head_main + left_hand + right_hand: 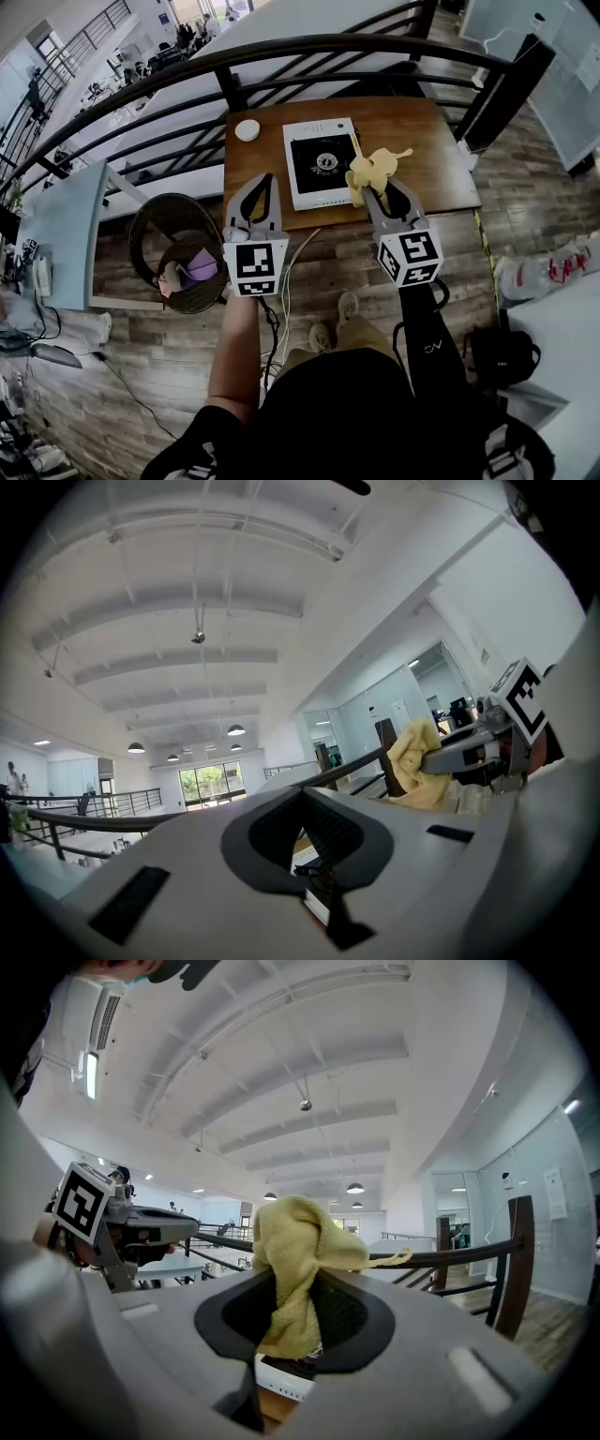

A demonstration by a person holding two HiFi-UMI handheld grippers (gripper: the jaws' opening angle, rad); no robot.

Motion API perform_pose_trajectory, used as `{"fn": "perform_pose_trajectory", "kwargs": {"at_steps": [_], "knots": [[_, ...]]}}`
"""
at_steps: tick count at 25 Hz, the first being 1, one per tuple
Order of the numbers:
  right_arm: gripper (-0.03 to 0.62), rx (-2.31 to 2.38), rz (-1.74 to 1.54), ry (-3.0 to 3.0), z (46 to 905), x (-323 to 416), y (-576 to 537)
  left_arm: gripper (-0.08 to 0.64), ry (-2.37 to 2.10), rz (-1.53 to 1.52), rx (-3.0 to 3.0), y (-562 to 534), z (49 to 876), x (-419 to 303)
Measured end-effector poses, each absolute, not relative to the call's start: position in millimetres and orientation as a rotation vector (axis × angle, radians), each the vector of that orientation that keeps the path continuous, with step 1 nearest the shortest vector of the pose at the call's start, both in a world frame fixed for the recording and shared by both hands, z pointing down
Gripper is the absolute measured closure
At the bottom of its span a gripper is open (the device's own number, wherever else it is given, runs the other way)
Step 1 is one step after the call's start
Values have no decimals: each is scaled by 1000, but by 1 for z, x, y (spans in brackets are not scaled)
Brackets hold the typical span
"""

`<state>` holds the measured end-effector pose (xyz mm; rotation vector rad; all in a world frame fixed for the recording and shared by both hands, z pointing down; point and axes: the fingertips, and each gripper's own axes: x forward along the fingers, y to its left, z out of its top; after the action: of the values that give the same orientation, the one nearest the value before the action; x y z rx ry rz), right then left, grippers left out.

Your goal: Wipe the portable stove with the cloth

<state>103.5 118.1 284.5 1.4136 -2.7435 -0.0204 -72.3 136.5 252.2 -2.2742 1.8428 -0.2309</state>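
Note:
A white portable stove (pixel 322 161) with a black top lies on the wooden table (pixel 431 159). My right gripper (pixel 380 187) is shut on a yellow cloth (pixel 373 170), holding it bunched above the stove's right edge. In the right gripper view the cloth (pixel 292 1260) fills the gap between the jaws and a corner of the stove (pixel 281 1380) shows below. My left gripper (pixel 266 178) hovers shut and empty over the table's front edge, left of the stove. The left gripper view also catches the cloth (pixel 415 761) in the right gripper (pixel 469 752).
A small round white object (pixel 247 130) sits at the table's back left. A black wire basket (pixel 150 230) with purple and other scraps stands on the floor at left. A black railing (pixel 281 56) runs behind the table. A white cable (pixel 287 281) trails across the floor.

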Motion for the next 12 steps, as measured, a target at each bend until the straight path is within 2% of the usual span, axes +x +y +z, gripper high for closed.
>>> {"fn": "perform_pose_trajectory", "kwargs": {"at_steps": [12], "knots": [[494,1374,41,-2778,302,103,10,555,1895,-284,-2250,40,269,-73]]}}
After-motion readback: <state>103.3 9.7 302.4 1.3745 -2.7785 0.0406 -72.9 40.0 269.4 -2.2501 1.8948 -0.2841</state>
